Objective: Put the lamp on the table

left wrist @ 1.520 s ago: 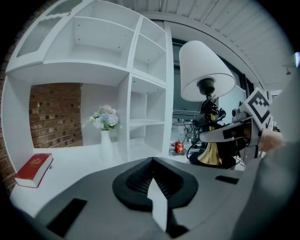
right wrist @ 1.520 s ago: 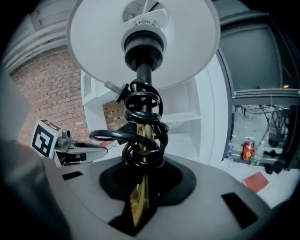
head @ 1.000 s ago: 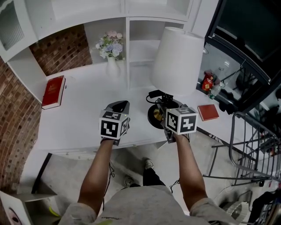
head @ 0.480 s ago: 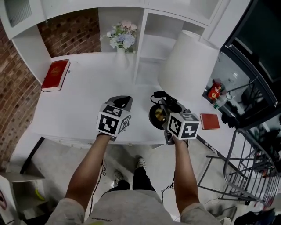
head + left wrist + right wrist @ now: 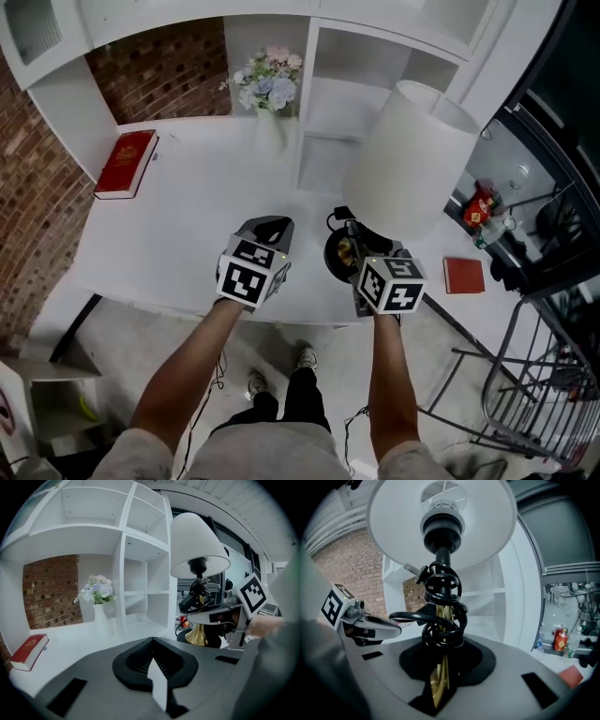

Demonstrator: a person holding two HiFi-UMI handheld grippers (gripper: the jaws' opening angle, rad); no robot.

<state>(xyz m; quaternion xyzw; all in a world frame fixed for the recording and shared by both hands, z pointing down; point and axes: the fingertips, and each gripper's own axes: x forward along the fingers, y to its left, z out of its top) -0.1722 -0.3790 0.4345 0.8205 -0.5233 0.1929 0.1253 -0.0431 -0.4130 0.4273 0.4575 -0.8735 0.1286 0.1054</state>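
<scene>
Lamp (image 5: pixel 412 159) is pinched by its brass stem in the right gripper (image 5: pixel 349 251), at the table's (image 5: pixel 178 244) near edge. Left gripper (image 5: pixel 269 228) is held just left, jaws slightly parted on nothing.

White shade, brass stem and black cord on the lamp (image 5: pixel 412 155); white table (image 5: pixel 178 234), red book (image 5: pixel 127 164), red-brown brick wall (image 5: pixel 155 61), pale pink-and-blue flowers (image 5: pixel 270 82).

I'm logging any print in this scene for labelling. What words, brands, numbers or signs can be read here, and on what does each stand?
No text here is legible.
Red book: faint gold mark on the cover, too small to read.
Red container: label too blurred to read.
Marker cubes: black-and-white square patterns only, no letters or numbers.
</scene>
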